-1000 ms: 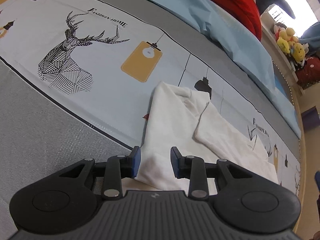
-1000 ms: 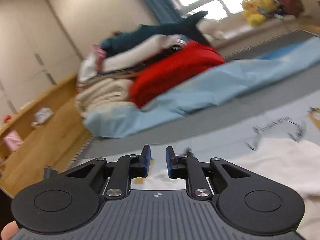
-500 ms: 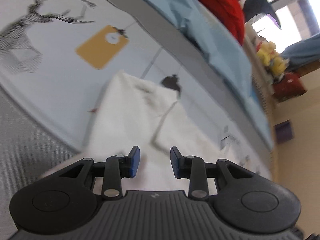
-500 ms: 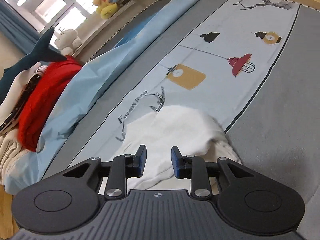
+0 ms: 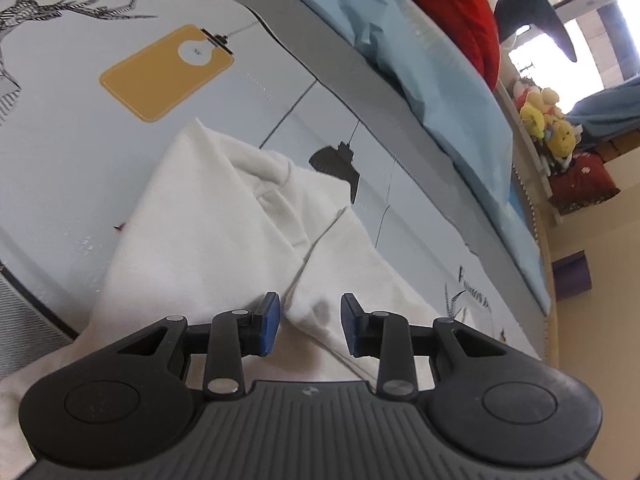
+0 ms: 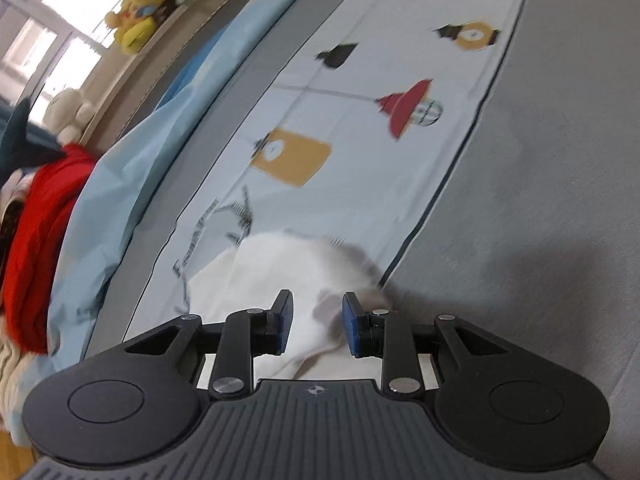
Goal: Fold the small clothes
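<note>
A small white garment [image 5: 208, 216] lies partly folded on the printed sheet, with a sleeve flap laid across its body. My left gripper [image 5: 310, 328] hovers low over it, open, with the corner of that flap between its blue pads [image 5: 269, 322] but not pinched. In the right wrist view the other end of the white garment [image 6: 280, 264] lies bunched at the sheet's dark border. My right gripper [image 6: 318, 326] stands open just above that end, with a rumpled edge of cloth between the pads and gaps on both sides.
The bed carries a pale sheet [image 5: 168, 72] printed with a deer and lamps, with grey fabric [image 6: 540, 200] beside it. A light blue duvet [image 5: 420, 64], a red cloth [image 5: 452, 4] and a shark plush [image 5: 528, 4] lie along the far side. Yellow toys [image 5: 540, 116] sit on a ledge.
Both grippers have come down closer to the white garment. The right one swung from facing the pile of bedding to pointing down at the garment's end, and its jaws stand a little wider.
</note>
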Motion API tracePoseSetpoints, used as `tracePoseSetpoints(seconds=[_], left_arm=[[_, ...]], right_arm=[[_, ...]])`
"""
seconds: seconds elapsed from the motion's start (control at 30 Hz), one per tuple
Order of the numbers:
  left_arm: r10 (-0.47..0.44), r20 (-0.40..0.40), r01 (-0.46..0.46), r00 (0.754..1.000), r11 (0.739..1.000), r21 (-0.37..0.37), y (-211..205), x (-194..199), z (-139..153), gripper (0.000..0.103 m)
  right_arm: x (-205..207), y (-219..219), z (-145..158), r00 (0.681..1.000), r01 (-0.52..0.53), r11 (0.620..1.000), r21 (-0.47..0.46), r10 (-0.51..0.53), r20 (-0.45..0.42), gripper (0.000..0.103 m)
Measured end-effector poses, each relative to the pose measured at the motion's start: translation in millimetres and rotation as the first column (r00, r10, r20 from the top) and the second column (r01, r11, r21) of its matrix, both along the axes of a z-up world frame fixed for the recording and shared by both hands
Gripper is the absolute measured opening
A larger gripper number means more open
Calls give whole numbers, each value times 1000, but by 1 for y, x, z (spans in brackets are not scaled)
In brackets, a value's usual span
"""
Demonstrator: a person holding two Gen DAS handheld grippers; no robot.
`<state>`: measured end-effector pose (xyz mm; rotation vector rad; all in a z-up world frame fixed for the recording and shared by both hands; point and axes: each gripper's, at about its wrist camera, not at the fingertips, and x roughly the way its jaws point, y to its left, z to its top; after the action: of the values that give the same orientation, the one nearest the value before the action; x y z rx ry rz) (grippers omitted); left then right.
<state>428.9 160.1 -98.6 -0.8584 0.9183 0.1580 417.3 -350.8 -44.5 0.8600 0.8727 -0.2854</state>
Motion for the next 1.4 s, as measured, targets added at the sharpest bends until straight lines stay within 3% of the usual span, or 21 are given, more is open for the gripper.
tracePoseSetpoints(seconds=[0.03,0.07,0.1,0.17,0.27,0.37,0.43,0.47,0.53,0.57,0.63,0.67,0.77,0.97,1.03,1.07,1.13,1.2,1.23,1.33,1.4], left_arm=[[-8,-5,8,1000,1000,10,-2,2,-2,33],[-19,-10,19,1000,999,28,-5,4,-4,13],[-21,-18,22,1000,998,58,-7,4,-3,8],[-27,1,27,1000,994,108,-12,2,12,7],[-43,116,29,992,992,120,-14,-13,68,6],[-2,180,-39,984,974,223,-8,-46,115,6],[68,117,-98,991,958,269,4,-65,115,8],[101,33,-106,994,957,269,11,-69,104,13],[161,-138,-119,977,956,269,26,-68,81,14],[199,-148,-150,969,945,291,32,-71,79,14],[211,-91,-166,973,921,352,36,-72,93,16],[197,-58,-162,979,914,371,35,-72,100,26],[147,-14,-132,989,925,356,32,-69,108,34],[86,-101,-59,991,968,246,35,-56,83,34],[65,-95,-39,993,967,250,31,-58,83,34],[52,-90,-28,995,968,251,29,-58,84,34],[28,-83,-7,996,970,241,25,-58,85,34],[16,-87,4,996,974,228,22,-57,82,34],[13,-90,7,996,974,225,21,-56,81,34],[15,-105,8,994,975,223,20,-54,74,34],[19,-113,5,993,977,212,20,-54,72,34]], right_arm=[[-1,-4,0,1000,18,1000,0,-18,-2,29],[-1,-6,-1,999,34,999,-1,-34,-4,29],[-1,-8,0,999,49,999,-3,-49,-6,29],[-1,-11,0,997,72,997,-11,-72,-3,29],[-1,-11,3,996,89,996,-25,-89,8,29],[-3,-7,7,995,101,994,-38,-100,20,29],[-5,-4,8,994,105,993,-47,-104,23,30],[-6,-1,9,994,104,993,-51,-103,24,32],[-8,4,8,996,93,994,-58,-92,18,35],[-8,7,7,996,85,995,-55,-85,11,35],[-9,12,4,997,82,995,-50,-82,-4,35],[-10,16,4,997,79,996,-52,-79,-11,35],[-11,26,-1,998,60,998,-32,-61,-31,35],[3,29,-27,994,47,999,1,-47,-101,36],[4,25,-31,994,58,998,38,-54,-95,19],[3,23,-28,995,66,997,35,-62,-84,0],[-8,21,-5,995,103,995,-3,-103,-5,0],[-20,25,24,987,95,994,-58,-87,137,0],[-19,25,27,990,86,991,-101,-73,123,0],[-13,11,-4,987,120,981,-150,-134,-89,0],[-10,7,-10,989,123,987,-105,-131,-73,4]])
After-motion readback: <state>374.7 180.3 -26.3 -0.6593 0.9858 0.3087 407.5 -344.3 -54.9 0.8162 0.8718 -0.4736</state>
